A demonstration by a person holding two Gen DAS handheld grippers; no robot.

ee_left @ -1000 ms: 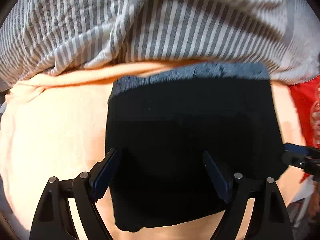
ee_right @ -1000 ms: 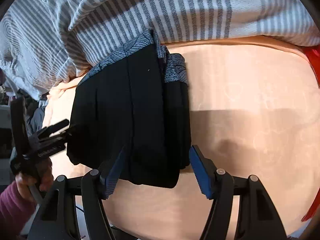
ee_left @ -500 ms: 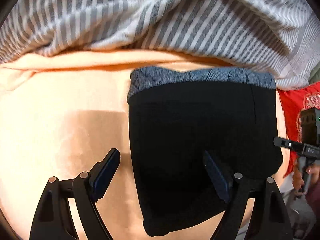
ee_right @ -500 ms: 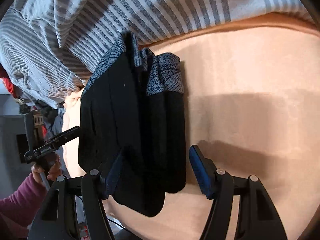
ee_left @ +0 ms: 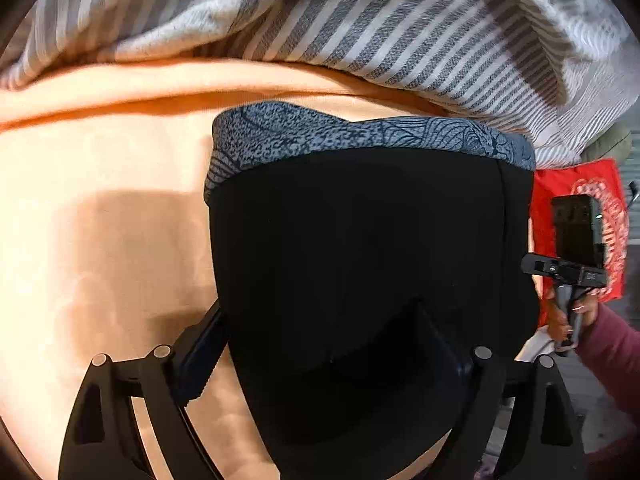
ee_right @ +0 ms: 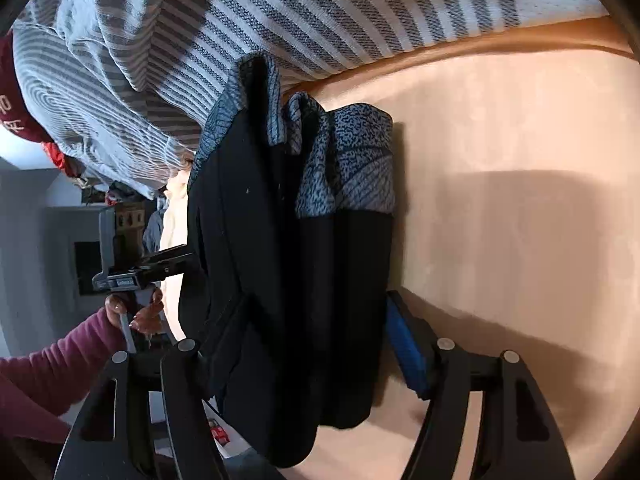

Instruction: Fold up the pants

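Note:
The black pants are folded into a compact stack with a grey patterned waistband at the far end. They lie on the peach bed sheet. My left gripper is open, its fingers on either side of the near end of the stack. In the right wrist view the same pants show several layers and the waistband. My right gripper is open around the near edge of the pants; its left finger is hidden by the cloth. Each gripper shows in the other's view, the right and the left.
A grey and white striped blanket is bunched along the far side of the bed and also shows in the right wrist view. A red cloth hangs at the right. The bed edge and floor lie beyond the pants on that side.
Both grippers have closed in on the folded pants, which now fill more of each view. The pants now cover the inner parts of the fingers. The jaws stay open.

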